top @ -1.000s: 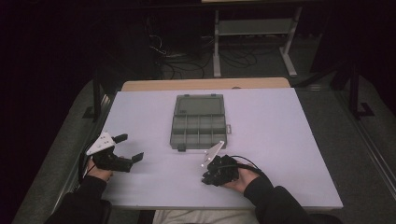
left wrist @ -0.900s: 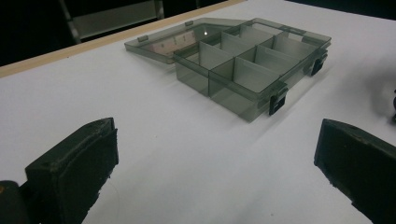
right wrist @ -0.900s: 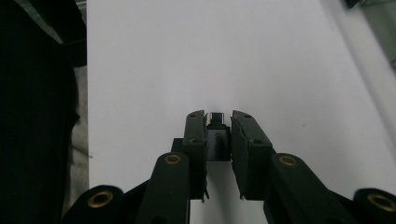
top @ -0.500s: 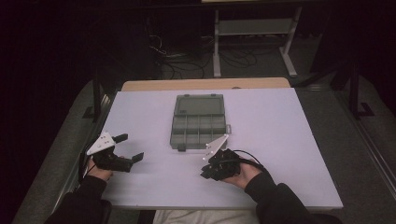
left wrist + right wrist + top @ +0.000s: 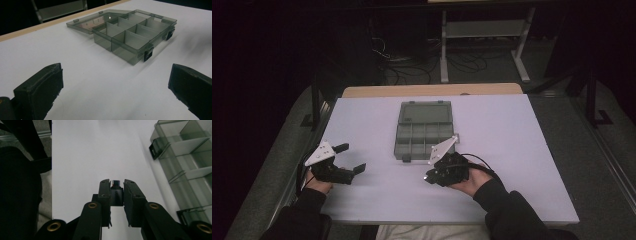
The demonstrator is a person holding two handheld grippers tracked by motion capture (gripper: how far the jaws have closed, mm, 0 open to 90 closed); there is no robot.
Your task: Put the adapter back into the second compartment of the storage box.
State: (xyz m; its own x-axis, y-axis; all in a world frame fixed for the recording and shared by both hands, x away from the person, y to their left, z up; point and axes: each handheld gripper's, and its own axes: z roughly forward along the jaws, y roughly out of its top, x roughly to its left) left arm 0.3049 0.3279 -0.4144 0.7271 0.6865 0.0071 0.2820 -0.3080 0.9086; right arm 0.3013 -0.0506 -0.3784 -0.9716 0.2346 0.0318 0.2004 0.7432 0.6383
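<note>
The right gripper point(image 5: 117, 185) pinches a small dark block point(image 5: 116, 191) near the open compartment box point(image 5: 425, 130). The left gripper point(image 5: 347, 159), left of the box, has its jaws spread.

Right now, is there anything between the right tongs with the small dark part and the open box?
Nothing visible. The right tongs hold a small dark part; only bare white table separates them from the open compartment box.

White table point(image 5: 512, 150) with a wood strip point(image 5: 432, 90) along its far edge. One thing lay on it: smoky clear organizer box point(image 5: 424, 142) near the middle, lid point(image 5: 426, 112) flat open toward the far side, compartments looked empty.
</note>
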